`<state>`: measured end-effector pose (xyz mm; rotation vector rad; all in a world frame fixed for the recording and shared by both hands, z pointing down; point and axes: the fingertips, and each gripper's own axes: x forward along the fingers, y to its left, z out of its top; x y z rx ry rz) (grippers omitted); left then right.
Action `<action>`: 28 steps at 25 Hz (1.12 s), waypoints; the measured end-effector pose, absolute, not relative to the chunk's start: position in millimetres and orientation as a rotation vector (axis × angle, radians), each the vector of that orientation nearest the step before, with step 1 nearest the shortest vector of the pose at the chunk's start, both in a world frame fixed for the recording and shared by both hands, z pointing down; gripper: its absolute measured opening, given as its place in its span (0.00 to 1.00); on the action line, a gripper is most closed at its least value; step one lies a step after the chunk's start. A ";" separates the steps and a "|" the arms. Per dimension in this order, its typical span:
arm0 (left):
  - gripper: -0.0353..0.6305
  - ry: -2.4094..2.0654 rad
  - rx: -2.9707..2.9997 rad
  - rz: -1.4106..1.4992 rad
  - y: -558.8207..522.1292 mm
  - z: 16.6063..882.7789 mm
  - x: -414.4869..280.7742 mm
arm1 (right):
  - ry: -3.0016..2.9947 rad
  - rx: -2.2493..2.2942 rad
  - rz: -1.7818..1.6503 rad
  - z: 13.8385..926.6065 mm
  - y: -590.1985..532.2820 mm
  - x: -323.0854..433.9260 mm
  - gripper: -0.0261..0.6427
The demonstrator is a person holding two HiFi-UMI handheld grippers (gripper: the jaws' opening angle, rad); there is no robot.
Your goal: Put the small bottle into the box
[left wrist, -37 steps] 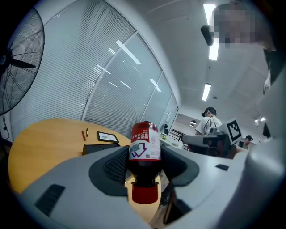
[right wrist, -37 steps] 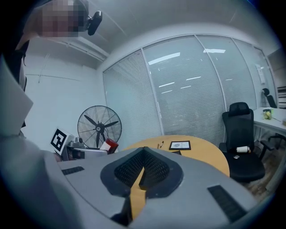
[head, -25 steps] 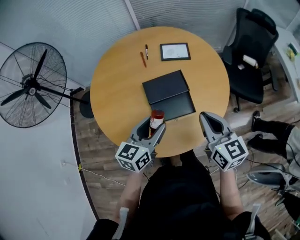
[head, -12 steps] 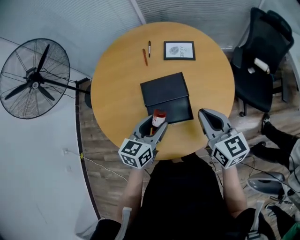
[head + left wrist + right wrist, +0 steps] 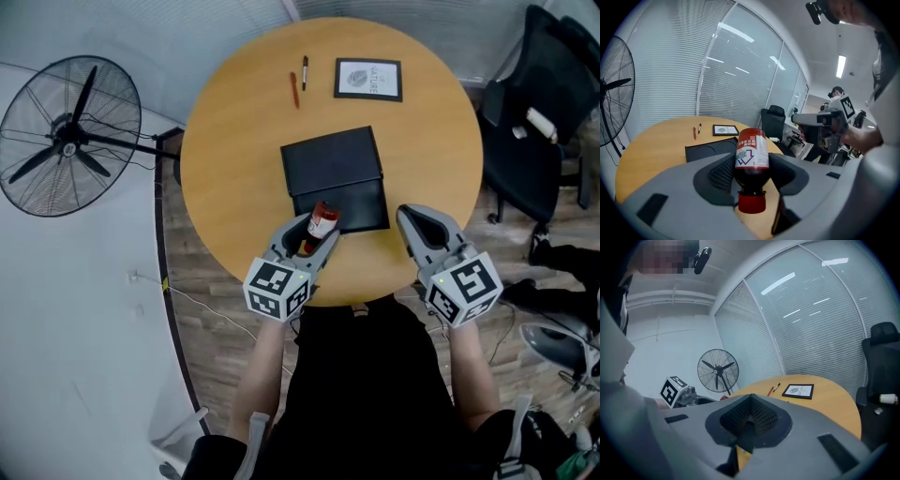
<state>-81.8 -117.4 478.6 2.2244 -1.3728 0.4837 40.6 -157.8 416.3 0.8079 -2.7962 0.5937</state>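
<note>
Now clamped between left gripper fingers: small bottle, cap rearward.
Carried forward since earlier, reaching near edge of box; right gripper jaws together, empty.

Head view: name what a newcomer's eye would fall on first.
The small bottle, dark with a red cap and label, is clamped in the left tool above the near part of the round wooden table. Just beyond it the black box lies open. The right tool hovers shut and empty at the right.
</note>
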 end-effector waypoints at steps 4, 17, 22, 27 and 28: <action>0.37 -1.322 2.245 0.566 -120.9 494.4 -83.2 | -2.765 0.804 0.597 425.5 -156.2 35.1 0.05; 0.37 -1.012 2.340 0.864 -137.8 561.1 -70.3 | -2.651 0.898 0.657 453.0 -154.5 32.6 0.05; 0.37 -0.906 2.365 0.968 -141.8 583.3 -64.1 | -2.619 0.929 0.662 459.6 -156.0 27.1 0.05; 0.37 -0.812 2.396 1.056 -145.7 606.1 -52.8 | -2.590 0.960 0.680 467.3 -155.2 28.7 0.05; 0.37 -0.797 2.402 1.068 -146.2 610.0 -50.4 | -2.583 0.966 0.687 469.1 -154.4 29.5 0.05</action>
